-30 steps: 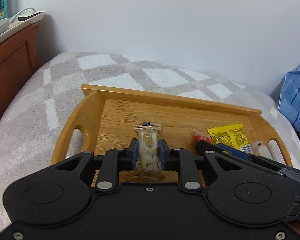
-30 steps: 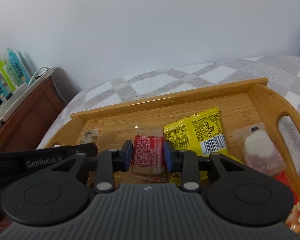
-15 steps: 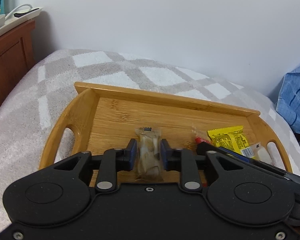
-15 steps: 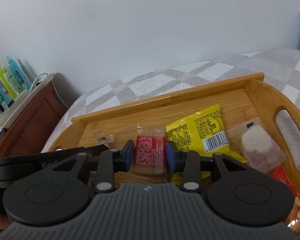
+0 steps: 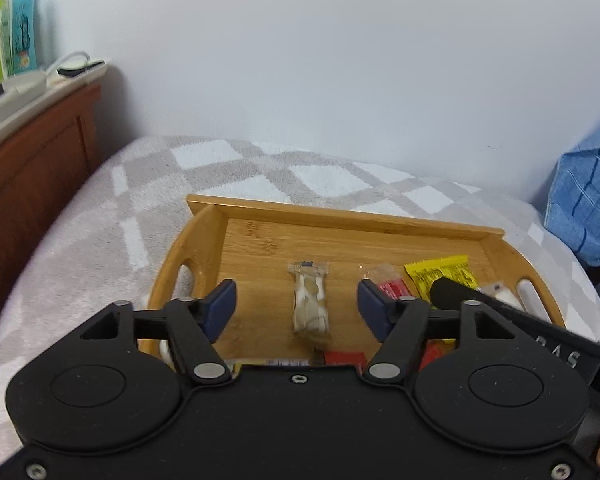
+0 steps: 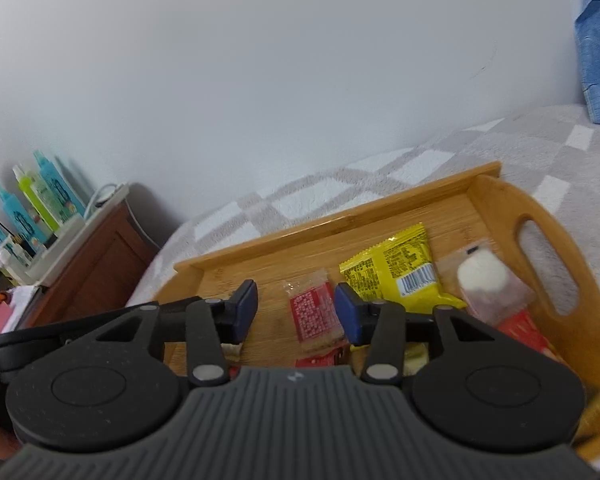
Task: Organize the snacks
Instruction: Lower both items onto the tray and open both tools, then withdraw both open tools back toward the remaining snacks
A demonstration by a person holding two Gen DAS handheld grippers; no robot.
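A bamboo tray (image 5: 340, 220) lies on the bed; it also shows in the right wrist view (image 6: 340, 216). My left gripper (image 5: 296, 306) is open above it, and a beige wrapped bar (image 5: 310, 300) lies free on the tray between the fingers. My right gripper (image 6: 296, 310) is open, and a red wrapped snack (image 6: 314, 314) lies on the tray between its fingers. Beside it lie a yellow packet (image 6: 396, 272) and a clear packet with a white sweet (image 6: 484, 280). The yellow packet (image 5: 440, 274) and red snack (image 5: 392, 290) show in the left wrist view.
A grey and white checked blanket (image 5: 220, 172) covers the bed. A wooden cabinet (image 5: 32, 168) with bottles (image 6: 48, 196) stands at the left. Blue cloth (image 5: 584, 200) lies at the right. A white wall is behind. More snack packets (image 6: 520, 328) lie at the tray's near edge.
Both grippers have opened, let go of the beige bar and the red snack onto the tray, and pulled back and up.
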